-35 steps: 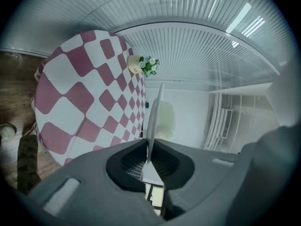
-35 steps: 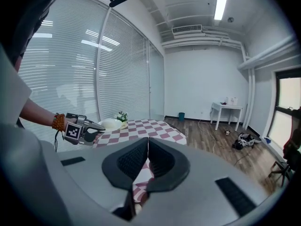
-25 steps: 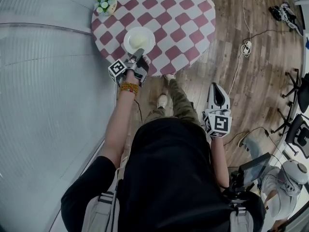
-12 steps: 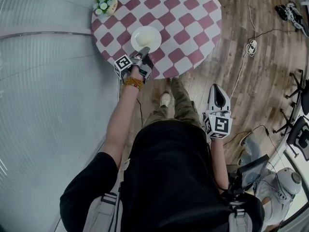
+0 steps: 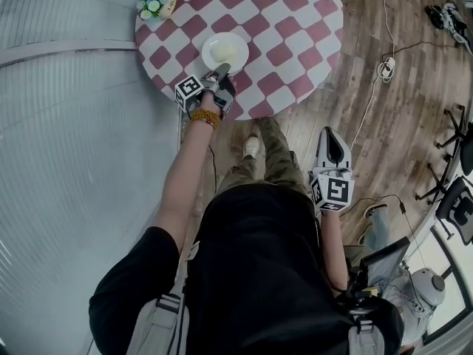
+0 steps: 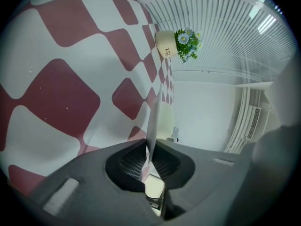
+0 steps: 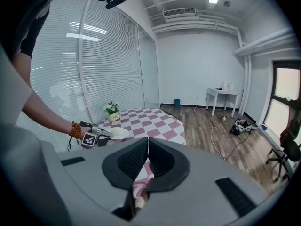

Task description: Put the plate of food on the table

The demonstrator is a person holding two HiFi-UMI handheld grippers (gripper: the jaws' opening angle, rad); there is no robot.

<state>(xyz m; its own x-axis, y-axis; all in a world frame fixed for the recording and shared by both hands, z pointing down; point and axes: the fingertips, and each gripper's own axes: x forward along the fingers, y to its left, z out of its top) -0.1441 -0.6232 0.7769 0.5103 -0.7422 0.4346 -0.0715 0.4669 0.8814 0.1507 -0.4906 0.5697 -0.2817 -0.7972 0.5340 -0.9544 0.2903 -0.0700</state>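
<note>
Head view: a person stands at a round table (image 5: 295, 28) covered in a red-and-white check cloth, the left gripper (image 5: 222, 71) reaching over its near edge; its jaws are clamped on the rim of a white plate (image 5: 225, 50) of pale food, which lies above the cloth near that edge; whether it rests on the cloth cannot be told. In the left gripper view the plate (image 6: 153, 121) runs edge-on between the closed pads; a flower pot (image 6: 173, 43) stands further across the table, well apart from the plate. The right gripper (image 5: 332, 134) hangs by the person's side over the wood floor (image 5: 399, 124); the right gripper view shows its jaws pressed together with nothing between them.
</note>
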